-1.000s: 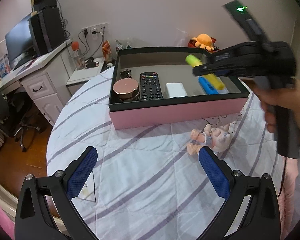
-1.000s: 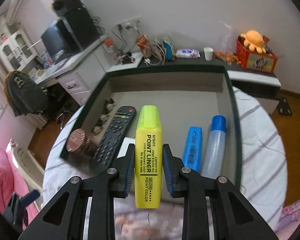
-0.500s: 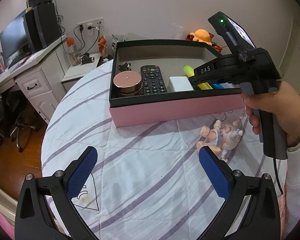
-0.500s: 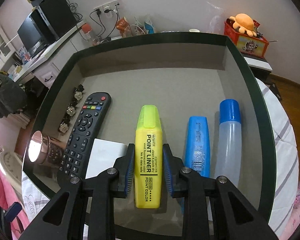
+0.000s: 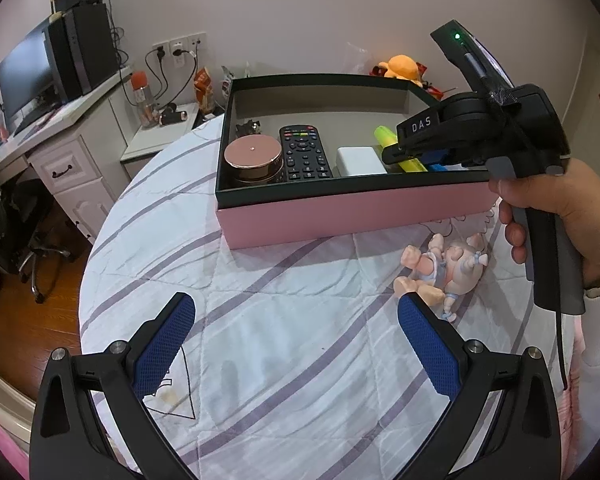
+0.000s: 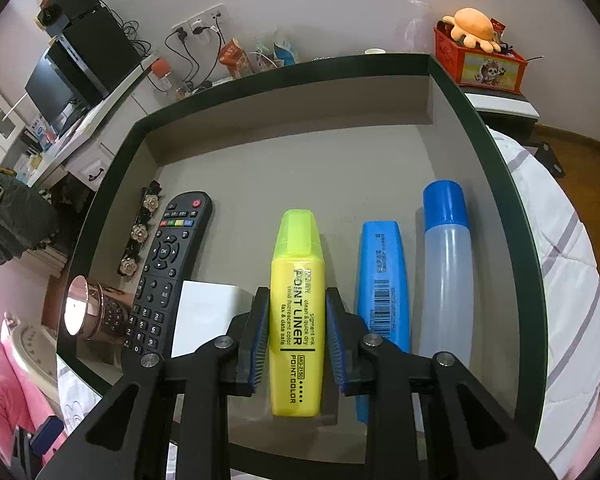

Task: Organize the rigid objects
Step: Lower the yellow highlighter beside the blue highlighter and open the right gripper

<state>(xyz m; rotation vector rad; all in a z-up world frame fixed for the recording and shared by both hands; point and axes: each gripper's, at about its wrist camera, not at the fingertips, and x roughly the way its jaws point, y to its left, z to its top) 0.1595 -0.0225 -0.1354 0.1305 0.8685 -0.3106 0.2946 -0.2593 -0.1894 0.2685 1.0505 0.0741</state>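
Right gripper [image 6: 296, 328] clamped on yellow highlighter [image 6: 298, 312], pads pressed to both flat sides. Since a sec ago: lowered from above box rim down into pink box [image 5: 340, 216], marker now at or just off grey floor, can't tell contact. Slotted between white block [image 6: 210, 308] and blue highlighter [image 6: 382, 276], parallel w/ both; clear bottle w/ blue cap [image 6: 446, 272] further right. Means placement nearly done, release likely next. Left gripper [image 5: 296, 344] wide apart, nothing between pads, hovering over striped quilted cloth [image 5: 260, 320]. Pig figurine [image 5: 444, 268] still outside box, prob next. Textures: glossy hard plastic marker, chisel-shaped cap; matte card box; ribbed blue pads; remote [image 6: 168, 264] rubber-buttoned; copper tin [image 5: 253, 160] shiny, round.
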